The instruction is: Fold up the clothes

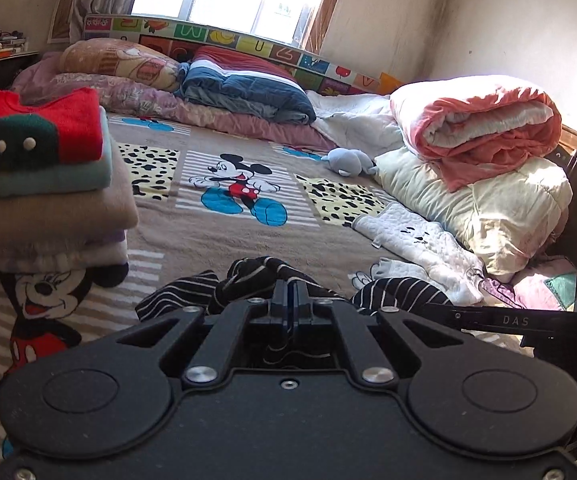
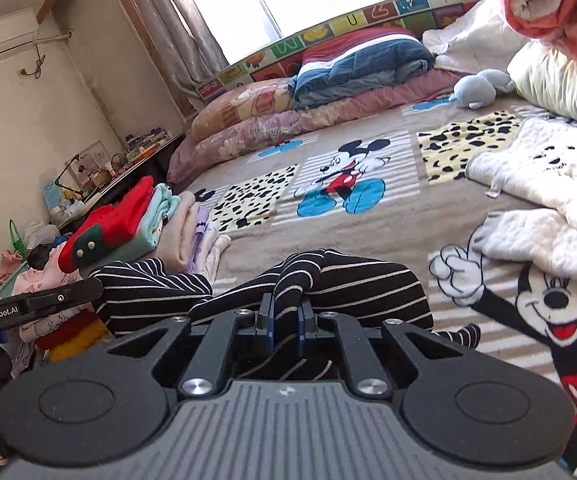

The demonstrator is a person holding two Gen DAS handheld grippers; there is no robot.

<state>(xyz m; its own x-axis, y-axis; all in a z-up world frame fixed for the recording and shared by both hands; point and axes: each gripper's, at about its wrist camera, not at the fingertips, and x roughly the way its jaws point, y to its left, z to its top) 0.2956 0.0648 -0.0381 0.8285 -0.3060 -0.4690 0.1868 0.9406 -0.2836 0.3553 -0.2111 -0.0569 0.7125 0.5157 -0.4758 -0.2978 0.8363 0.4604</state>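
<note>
A black garment with thin white stripes lies bunched on the Mickey Mouse bedspread near the bed's front edge. My left gripper is shut on a fold of it. My right gripper is shut on another part of the same striped garment. The two grippers are close together; the right one's body shows at the right of the left wrist view, the left one's body at the left of the right wrist view. A white quilted garment lies unfolded to the right.
A stack of folded clothes topped by a red piece stands at the left, also in the right wrist view. Pillows and folded quilts line the headboard. Rolled bedding and a grey plush toy sit at the right. A cluttered desk stands beside the bed.
</note>
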